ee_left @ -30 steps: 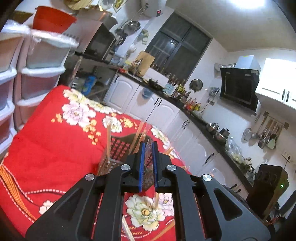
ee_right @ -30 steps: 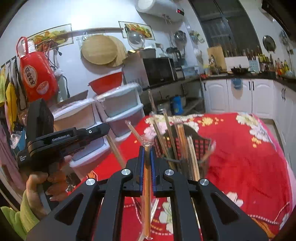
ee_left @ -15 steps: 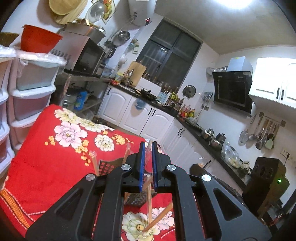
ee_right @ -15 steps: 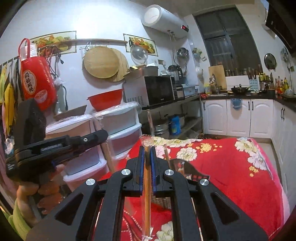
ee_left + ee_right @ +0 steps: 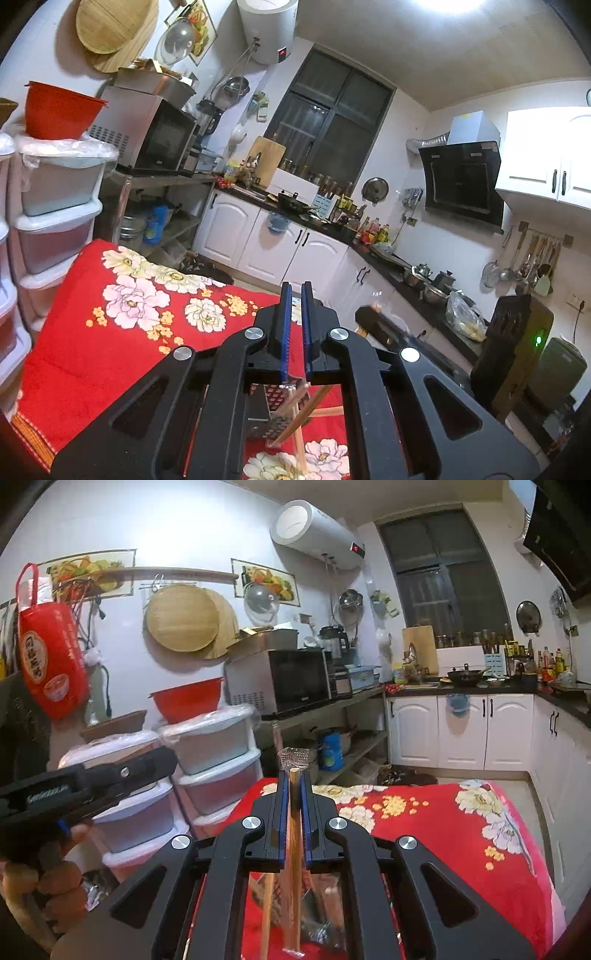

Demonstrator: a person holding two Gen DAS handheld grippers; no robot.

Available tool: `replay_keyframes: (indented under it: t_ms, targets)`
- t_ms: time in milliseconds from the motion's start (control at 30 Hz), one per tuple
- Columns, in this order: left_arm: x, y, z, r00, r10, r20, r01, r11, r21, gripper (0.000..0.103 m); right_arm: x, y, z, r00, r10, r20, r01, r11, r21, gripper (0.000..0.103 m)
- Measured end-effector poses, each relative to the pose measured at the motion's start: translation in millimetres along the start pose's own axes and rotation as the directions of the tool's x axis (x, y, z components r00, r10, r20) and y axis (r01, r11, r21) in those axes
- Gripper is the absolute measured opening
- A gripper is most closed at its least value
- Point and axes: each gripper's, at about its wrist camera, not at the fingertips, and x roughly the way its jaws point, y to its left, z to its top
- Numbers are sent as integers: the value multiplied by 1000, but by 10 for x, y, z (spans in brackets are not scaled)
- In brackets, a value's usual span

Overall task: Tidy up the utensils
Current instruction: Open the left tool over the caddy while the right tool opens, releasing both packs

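A wooden chopstick in a clear plastic sleeve (image 5: 294,849) stands upright, clamped between the jaws of the right gripper (image 5: 294,808). Its top end and the crimped end of the sleeve poke out just above the jaws; its lower end hangs down behind the gripper frame.

Directly below the chopstick is the utensil holder (image 5: 325,897), a dark basket with a perforated wall, on a red flowered tablecloth (image 5: 461,834). More chopsticks lean in it, one just left of the held one. Seen from the left wrist camera, the holder (image 5: 271,410) sits low behind the gripper frame, with several chopsticks (image 5: 295,413) slanting out of it.

The left gripper (image 5: 293,328) is clenched, its blue pads nearly together. Whether a corner of clear plastic is pinched between them cannot be told. In the right camera view, the left gripper (image 5: 85,786) sits to the left of the chopstick, well apart from it, held by the person's hand (image 5: 44,882).

The step in hand looks like lifting a wrapped chopstick clear of the holder, probably to unwrap or sort it. To do it well, keep the right grip firm and the chopstick vertical so it does not snag the others leaning in the holder. If the sleeve is to come off, the left gripper would best pinch the crimped top end and pull along the chopstick's length, not sideways. The sleeve is thin and slippery, so a shallow pinch may slide off.
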Motion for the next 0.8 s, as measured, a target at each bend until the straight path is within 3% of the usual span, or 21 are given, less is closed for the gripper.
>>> replay_keyframes:
  t_ms: [267, 567, 800]
  targets:
    - [312, 220, -118, 995, 54, -79, -55, 998, -13, 1, 254, -102, 156, 998, -33, 49, 33, 999, 3, 7]
    - [635, 457, -333, 971, 115, -212, -115, 993, 14, 4, 530, -128, 109, 997, -71, 27, 72, 997, -31, 7]
    - [883, 539, -408, 938, 171, -301, -150, 984, 91, 31, 645, -171, 46, 997, -73, -2, 73, 997, -23, 7]
